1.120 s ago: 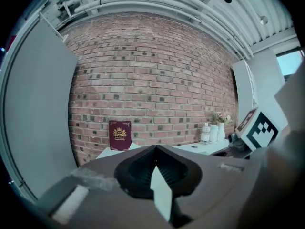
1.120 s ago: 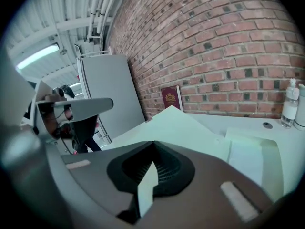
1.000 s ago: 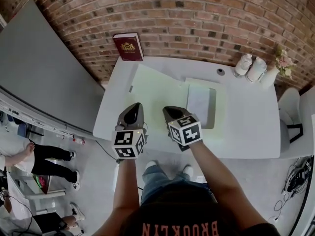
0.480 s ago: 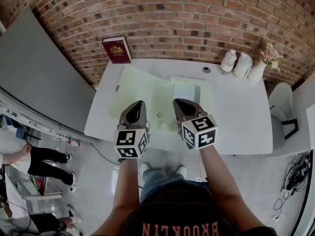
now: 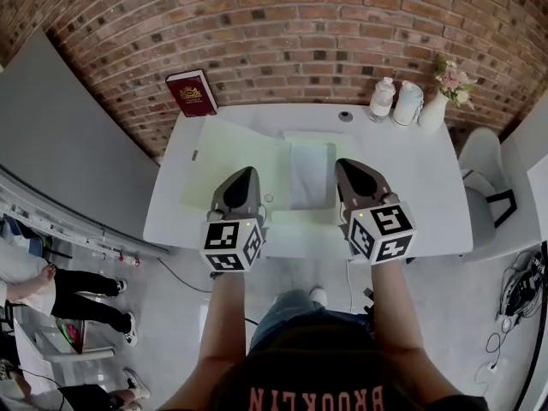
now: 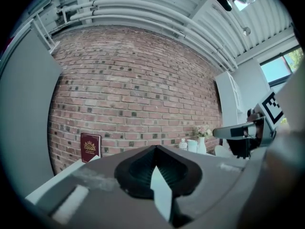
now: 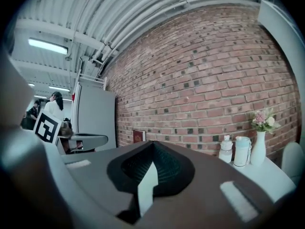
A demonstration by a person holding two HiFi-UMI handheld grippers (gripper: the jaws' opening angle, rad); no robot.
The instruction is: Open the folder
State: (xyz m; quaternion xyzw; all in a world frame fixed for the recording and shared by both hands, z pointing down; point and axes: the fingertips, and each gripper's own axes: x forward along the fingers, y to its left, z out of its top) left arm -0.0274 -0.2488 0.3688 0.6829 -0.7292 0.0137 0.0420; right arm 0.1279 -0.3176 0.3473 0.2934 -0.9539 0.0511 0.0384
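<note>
- Red brick wall [image 5: 342,24] running behind the white surface [image 5: 428,178].
- Plain grey panel [image 5: 68,135] slanting along the left.
- Grey floor [image 5: 171,315] below, cables [image 5: 518,302] lying at the right edge.
- White chair [image 5: 481,157] at the surface's right end.
- Overhead, ribbed ceiling [image 7: 119,13] with pipes [image 6: 143,20], lit strip light [image 7: 47,46], daylight window [image 6: 279,68].

The only word I can read is BROOKLYN, in orange capitals on the person's dark shirt [image 5: 314,398], upside down in the head view. The red book [image 5: 191,92] at the far left corner of the counter [image 5: 428,187] bears a gold crest; any lettering is too small to read. The cube [image 5: 229,245] on the left gripper [image 5: 247,172] and the one on the right gripper [image 5: 342,163] show black-and-white square markers, no letters.
</note>
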